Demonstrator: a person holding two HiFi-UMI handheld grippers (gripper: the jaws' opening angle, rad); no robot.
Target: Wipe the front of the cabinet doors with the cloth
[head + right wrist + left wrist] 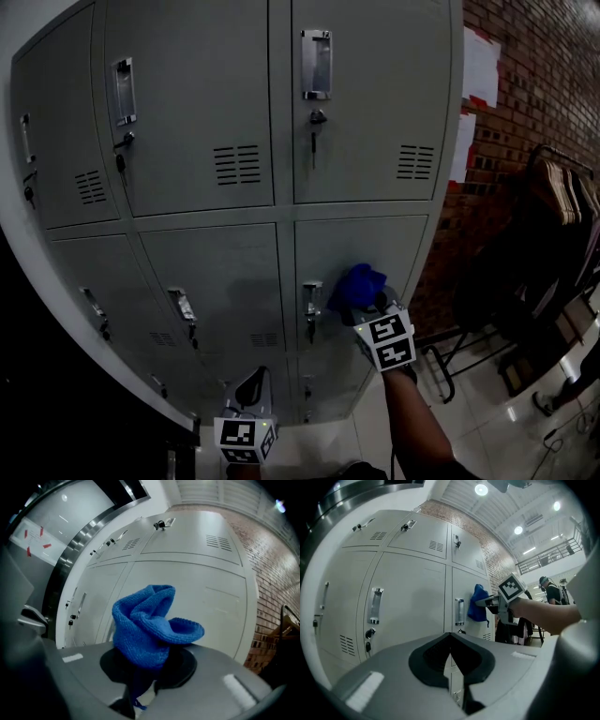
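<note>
The right claw [366, 311] was clenched on a bunched blue knitted cloth [356, 285], holding it against the lower right door [375, 242] of the grey metal locker cabinet [234, 122], just beside that door's silver recessed handle [312, 298]. The left claw [450, 641] hung lower, near the bottom row, closed on nothing and apart from the doors.

- Our left gripper [251, 388] hangs low and near, on the left, its jaws pressed together with nothing between them.
- Our right gripper [373, 305] reaches higher and farther, to the right, its jaws clamped on the blue cloth [357, 284].
- Our right forearm [418, 429] stretches out straight behind that gripper.
</note>
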